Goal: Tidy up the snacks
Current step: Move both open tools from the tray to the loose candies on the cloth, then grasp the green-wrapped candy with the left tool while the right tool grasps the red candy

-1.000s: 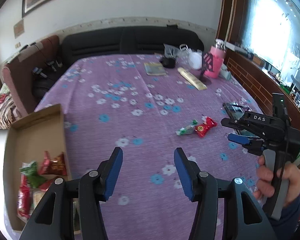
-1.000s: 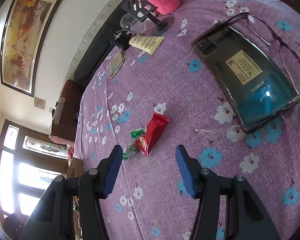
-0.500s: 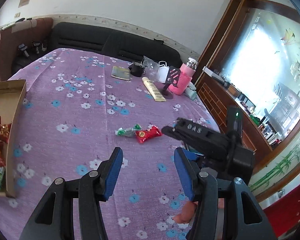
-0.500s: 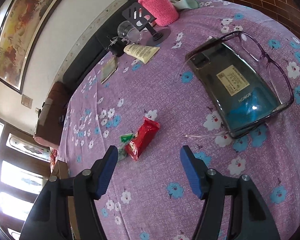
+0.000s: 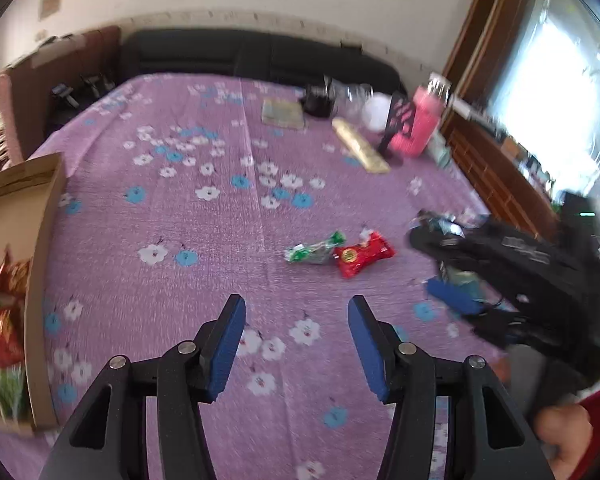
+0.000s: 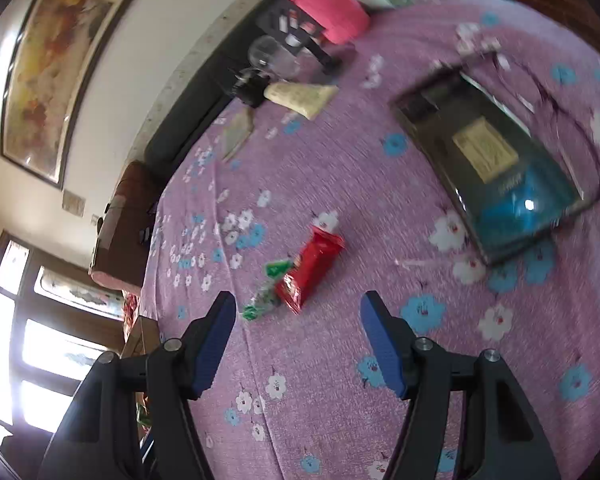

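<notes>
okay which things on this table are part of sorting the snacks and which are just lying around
Part of the job:
red snack packet
green snack packet
cardboard box holding snacks

Just lying about:
phone
glasses
pink bottle
cream tube

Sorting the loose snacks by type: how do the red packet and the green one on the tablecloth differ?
The red packet is broader and flat; the green packet is slimmer and crinkled, partly clear. In the left wrist view the green lies left of the red. Both lie side by side on the purple tablecloth, ungripped.
</notes>
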